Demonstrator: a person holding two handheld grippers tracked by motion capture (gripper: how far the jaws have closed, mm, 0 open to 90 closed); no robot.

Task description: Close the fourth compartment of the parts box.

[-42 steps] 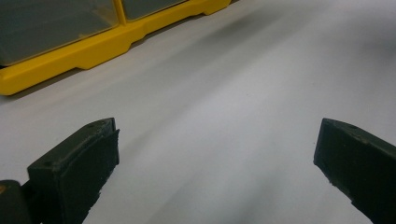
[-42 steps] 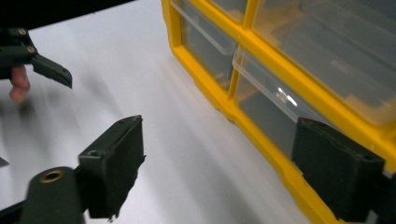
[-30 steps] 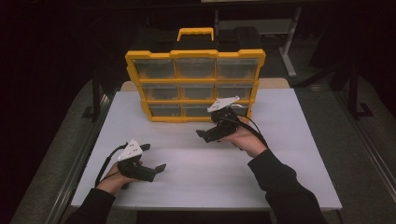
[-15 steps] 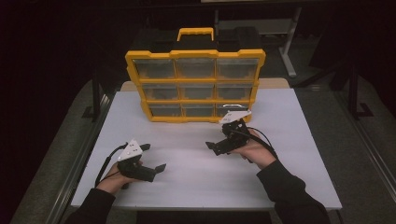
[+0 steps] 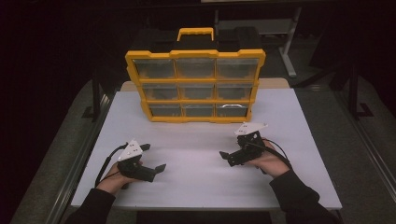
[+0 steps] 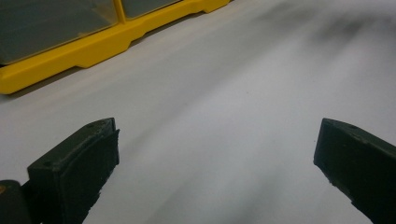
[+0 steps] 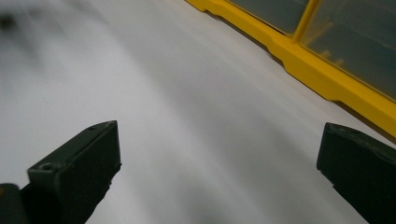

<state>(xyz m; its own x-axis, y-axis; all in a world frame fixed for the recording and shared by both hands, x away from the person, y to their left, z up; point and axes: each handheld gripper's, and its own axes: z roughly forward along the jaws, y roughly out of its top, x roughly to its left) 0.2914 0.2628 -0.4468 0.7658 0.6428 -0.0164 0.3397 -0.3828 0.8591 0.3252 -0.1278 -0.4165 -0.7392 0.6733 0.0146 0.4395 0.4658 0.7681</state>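
Observation:
A yellow drawer organizer (image 5: 195, 86) with a handle on top stands upright at the back of the white table (image 5: 201, 186). It has three rows of clear drawers. Its yellow base edge runs along the top left (image 6: 93, 46) in the left gripper view and the top right (image 7: 327, 74) in the right gripper view. My left gripper (image 5: 154, 157) rests low over the table's front left, open and empty (image 6: 215, 154). My right gripper (image 5: 226, 158) sits low at the front right, pointing left. Its jaws have just been opening and stand wide with nothing between them (image 7: 219, 158).
The bottom right drawer (image 5: 231, 109) shows a bright rim along its front. Bare white tabletop lies between the two grippers and in front of the organizer. Dark floor and a metal frame (image 5: 289, 42) surround the table.
My right gripper has pulled back from the organizer's bottom right drawer toward the near edge and sunk to the table. The left gripper has stayed where it was.

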